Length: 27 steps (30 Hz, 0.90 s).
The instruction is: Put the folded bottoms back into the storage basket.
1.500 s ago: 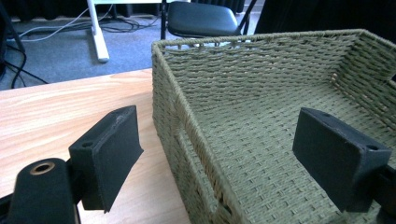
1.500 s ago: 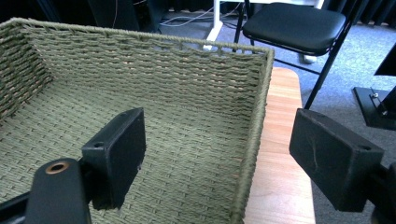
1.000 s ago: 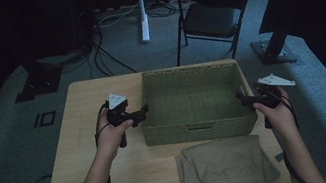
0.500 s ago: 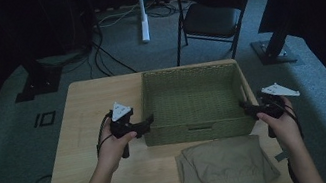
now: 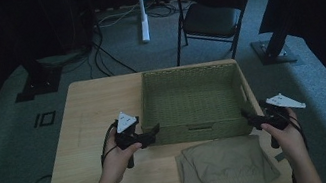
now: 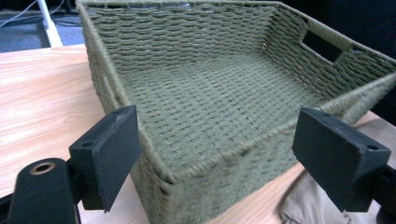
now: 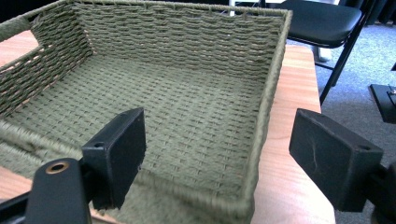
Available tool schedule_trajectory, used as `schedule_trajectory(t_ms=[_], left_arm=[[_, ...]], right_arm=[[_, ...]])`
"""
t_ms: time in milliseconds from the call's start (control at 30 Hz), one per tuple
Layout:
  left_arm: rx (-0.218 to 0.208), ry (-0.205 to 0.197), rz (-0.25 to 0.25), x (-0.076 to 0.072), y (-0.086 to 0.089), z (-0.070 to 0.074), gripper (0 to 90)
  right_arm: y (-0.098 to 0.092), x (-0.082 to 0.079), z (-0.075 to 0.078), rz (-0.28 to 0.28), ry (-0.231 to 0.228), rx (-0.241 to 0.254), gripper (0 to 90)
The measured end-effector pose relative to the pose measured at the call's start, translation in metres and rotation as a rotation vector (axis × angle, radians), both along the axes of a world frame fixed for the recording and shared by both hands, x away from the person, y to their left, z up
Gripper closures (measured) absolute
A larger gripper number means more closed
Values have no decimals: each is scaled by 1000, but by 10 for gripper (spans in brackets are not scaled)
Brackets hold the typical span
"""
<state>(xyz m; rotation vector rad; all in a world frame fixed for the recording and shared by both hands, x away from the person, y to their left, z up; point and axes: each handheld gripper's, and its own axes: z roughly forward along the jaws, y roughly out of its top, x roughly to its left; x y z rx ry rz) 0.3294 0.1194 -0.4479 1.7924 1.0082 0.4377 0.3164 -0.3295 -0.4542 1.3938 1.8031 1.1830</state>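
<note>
An empty green woven basket stands on the wooden table. A folded beige cloth lies just in front of it, near the table's front edge. My left gripper is at the basket's front left corner. In the left gripper view the left gripper is open, its pads either side of that corner of the basket without touching it. My right gripper is at the front right corner. The right gripper is open too, astride the basket rim, apart from it.
A black folding chair stands behind the table, with a white desk leg beyond it. Black stand bases and cables lie on the grey carpet. Bare wood lies to the left of the basket.
Both hands have slid toward the person along the basket's sides, from mid-wall to its front corners. The basket and the cloth have not moved. Both pairs of jaws stay apart.
</note>
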Motion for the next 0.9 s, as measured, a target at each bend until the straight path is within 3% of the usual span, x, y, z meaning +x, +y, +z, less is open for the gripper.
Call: schedule_trajectory(t_ms=[333,433,667,733,900], left_arm=[[5,-6,-25,-19,-9,-13,159],[11,-26,-27,-26,-11,-15,159],[-11,-24,-45,-39,-14,-16,159],[3,-29,-53,-42,-16,-18,160],[5,3,-81,-47,-24,-29,159]], right_arm=[[-3,-21,-10,1,5,9,183],[-3,-28,-15,5,14,16,183],[-3,-37,-28,9,40,14,183],[-3,-40,-34,8,56,13,184],[-4,-43,-44,6,74,22,183]])
